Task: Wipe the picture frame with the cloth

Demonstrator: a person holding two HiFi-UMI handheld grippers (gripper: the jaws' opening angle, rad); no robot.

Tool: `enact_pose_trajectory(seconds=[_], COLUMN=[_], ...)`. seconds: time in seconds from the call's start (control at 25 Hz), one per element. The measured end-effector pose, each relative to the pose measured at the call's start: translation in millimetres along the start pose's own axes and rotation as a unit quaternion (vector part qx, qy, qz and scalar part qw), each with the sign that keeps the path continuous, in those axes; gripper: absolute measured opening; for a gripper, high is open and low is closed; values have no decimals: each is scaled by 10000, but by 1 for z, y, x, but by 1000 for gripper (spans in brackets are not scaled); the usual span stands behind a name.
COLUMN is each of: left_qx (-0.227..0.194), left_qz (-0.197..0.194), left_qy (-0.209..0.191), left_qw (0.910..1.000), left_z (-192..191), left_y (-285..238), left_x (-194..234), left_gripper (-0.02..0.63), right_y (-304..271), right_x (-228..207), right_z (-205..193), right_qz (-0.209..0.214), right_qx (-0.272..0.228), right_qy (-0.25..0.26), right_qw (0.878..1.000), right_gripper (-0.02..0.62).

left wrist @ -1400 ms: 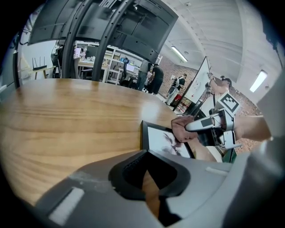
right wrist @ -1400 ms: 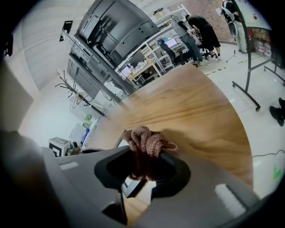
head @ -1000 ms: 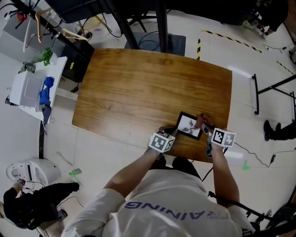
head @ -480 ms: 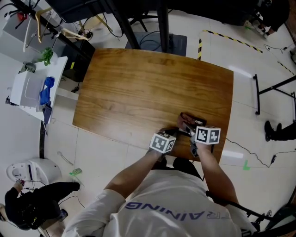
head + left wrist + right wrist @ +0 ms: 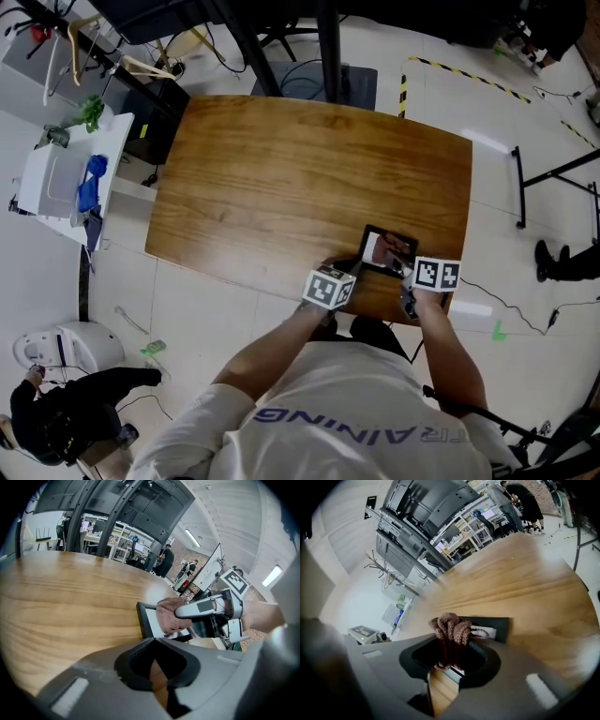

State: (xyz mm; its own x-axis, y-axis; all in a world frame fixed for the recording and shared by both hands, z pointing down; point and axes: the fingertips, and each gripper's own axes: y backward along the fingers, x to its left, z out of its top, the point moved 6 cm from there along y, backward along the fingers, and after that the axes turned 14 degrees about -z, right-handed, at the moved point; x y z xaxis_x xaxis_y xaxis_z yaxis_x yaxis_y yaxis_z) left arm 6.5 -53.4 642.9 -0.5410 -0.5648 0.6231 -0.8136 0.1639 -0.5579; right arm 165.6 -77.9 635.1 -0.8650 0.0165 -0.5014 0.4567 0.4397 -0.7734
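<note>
1. Head view: a wooden table [image 5: 281, 178] with rounded corners fills the middle of the frame, standing on a pale floor [image 5: 234, 309]. A white cart [image 5: 56, 183] stands at the upper left, and black-and-yellow tape [image 5: 464, 77] crosses the floor at the upper right. The picture frame [image 5: 380, 246] lies flat, face up, near the table's lower right edge. It sits slightly askew, and its longer side seems to run left to right, dipping toward the right. The left gripper [image 5: 354, 272] reaches its left edge. The right gripper [image 5: 403, 265] comes in from the lower right, with the cloth [image 5: 399, 249] on the glass.

2. Left gripper view: wood grain of the table [image 5: 70, 597] spreads across the left, with shelving and distant people in the upper middle. The picture frame [image 5: 146, 620] points its near corner toward the camera. The right gripper [image 5: 177, 617] presses the brown cloth [image 5: 168, 613] onto it. The left gripper [image 5: 157, 677] has its jaws nearly together; only a sliver of wood shows between them.

3. Right gripper view: the table [image 5: 525, 588] runs toward shelving at the top. The right gripper [image 5: 450, 651] pinches the bunched cloth [image 5: 450, 629]. Behind it, the picture frame [image 5: 499, 627] stretches across the picture.
</note>
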Motion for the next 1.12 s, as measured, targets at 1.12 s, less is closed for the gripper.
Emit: enact_pose_trajectory(seconds=[1.12], left_qx=[5], left_qz=[-113], left_qy=[16], left_qw=[9999], left_z=[-2], left_y=[0], left_x=[3], left_gripper=[6], right_y=[34], right_x=[6], right_z=[-5], right_qz=[346], right_qx=[-297], right_qy=[-20], right_qw=[9990], right_gripper=[117])
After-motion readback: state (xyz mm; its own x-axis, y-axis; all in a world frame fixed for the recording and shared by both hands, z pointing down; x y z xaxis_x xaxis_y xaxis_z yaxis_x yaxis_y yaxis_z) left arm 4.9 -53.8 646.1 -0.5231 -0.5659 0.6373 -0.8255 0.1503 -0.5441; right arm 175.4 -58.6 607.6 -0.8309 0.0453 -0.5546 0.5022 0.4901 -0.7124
